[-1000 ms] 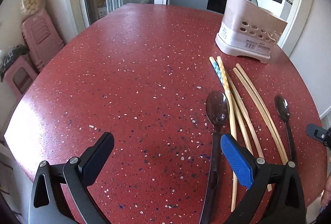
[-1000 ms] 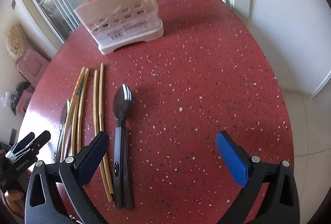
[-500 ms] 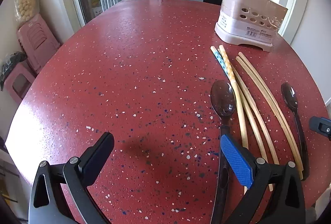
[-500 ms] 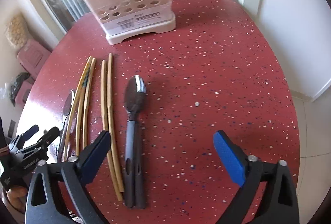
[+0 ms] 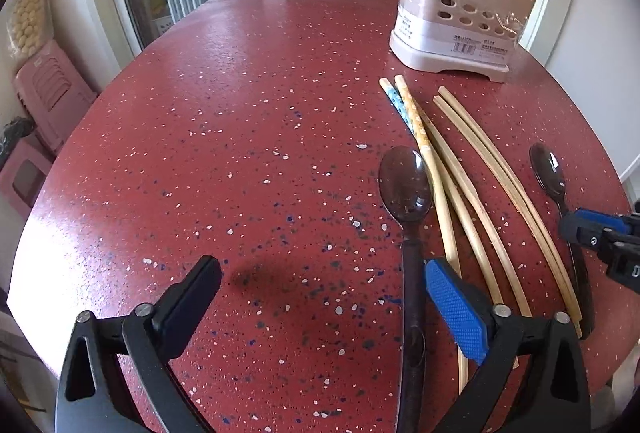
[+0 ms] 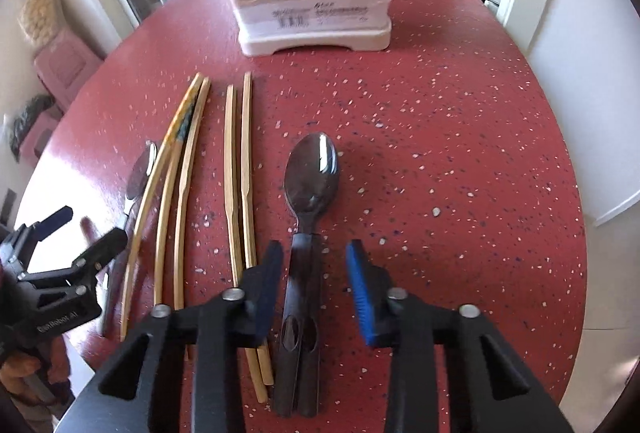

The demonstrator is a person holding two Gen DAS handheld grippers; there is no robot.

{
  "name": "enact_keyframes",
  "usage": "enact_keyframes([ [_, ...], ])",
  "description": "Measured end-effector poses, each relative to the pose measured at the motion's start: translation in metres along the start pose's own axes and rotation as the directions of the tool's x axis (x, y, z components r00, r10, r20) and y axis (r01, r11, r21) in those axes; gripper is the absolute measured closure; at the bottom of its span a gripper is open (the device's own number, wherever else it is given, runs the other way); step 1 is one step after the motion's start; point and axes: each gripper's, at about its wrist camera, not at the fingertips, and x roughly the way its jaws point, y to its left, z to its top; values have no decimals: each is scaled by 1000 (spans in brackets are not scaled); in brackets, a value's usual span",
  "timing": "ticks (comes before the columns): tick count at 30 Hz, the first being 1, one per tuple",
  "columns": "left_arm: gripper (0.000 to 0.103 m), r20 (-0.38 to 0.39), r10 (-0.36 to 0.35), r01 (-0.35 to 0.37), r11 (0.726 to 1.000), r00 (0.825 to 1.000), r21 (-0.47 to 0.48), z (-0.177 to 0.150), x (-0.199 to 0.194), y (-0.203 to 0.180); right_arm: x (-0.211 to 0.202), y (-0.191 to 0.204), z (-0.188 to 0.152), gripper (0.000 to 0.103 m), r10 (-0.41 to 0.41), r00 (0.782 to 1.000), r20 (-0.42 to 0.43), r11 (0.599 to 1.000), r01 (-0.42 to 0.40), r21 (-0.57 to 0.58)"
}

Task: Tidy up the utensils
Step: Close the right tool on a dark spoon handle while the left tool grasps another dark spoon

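Note:
Two dark spoons and several bamboo chopsticks lie on the red speckled table. In front of them stands a pale pink utensil holder, also in the left wrist view as the holder. My right gripper straddles the handle of the right spoon. Its jaws are closing, with a small gap on each side of the handle. My left gripper stands wide open low over the table, and the left spoon has its handle just inside the blue pad. The chopsticks lie between the two spoons.
Two patterned chopsticks lie in the bundle next to the left spoon. The table's round edge runs close on the right by a white wall. Pink stools stand on the floor at the left. A glass door and kitchen counter lie beyond.
My right gripper slid left until the spoon handle lay between its fingers, and its jaws went from wide to narrow. The left gripper stayed wide open and rolled slightly.

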Motion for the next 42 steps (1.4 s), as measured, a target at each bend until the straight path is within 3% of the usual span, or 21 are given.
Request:
enact_keyframes([
  [3, 0, -9, -5, 5, 1000, 1000, 15, 2, 1, 0, 0, 1, -1, 90, -25, 1000, -1, 1000, 25, -14],
  [6, 0, -13, -19, 20, 999, 1000, 42, 5, 1, -5, -1, -6, -3, 90, 16, 1000, 5, 1000, -16, 8],
  [10, 10, -24, -40, 42, 996, 999, 77, 10, 1, -12, -3, -25, -3, 90, 123, 992, 19, 989, -124, 77],
  [17, 10, -65, -53, 60, 991, 996, 118, 18, 3, -18, -7, -45, -6, 90, 212, 977, 26, 967, -214, 139],
  [22, 10, -81, -54, 64, 989, 995, 136, 20, 4, -19, -7, -51, -4, 88, 197, 980, 5, 973, -196, 123],
  [25, 10, -76, -45, 55, 988, 996, 141, 20, 3, -20, -6, -53, -4, 72, 168, 986, -10, 980, -166, 110],
  [26, 10, -75, -44, 54, 989, 996, 140, 19, 3, -20, -6, -54, -4, 71, 157, 988, -10, 982, -155, 111],
  [38, 10, -65, -33, 42, 990, 997, 135, 17, 0, -21, -5, -44, -8, 71, 160, 987, -31, 985, -157, 78],
  [42, 10, -62, -43, 50, 991, 997, 126, 14, -1, -19, -9, -51, -8, 71, 122, 992, -16, 988, -120, 100],
])
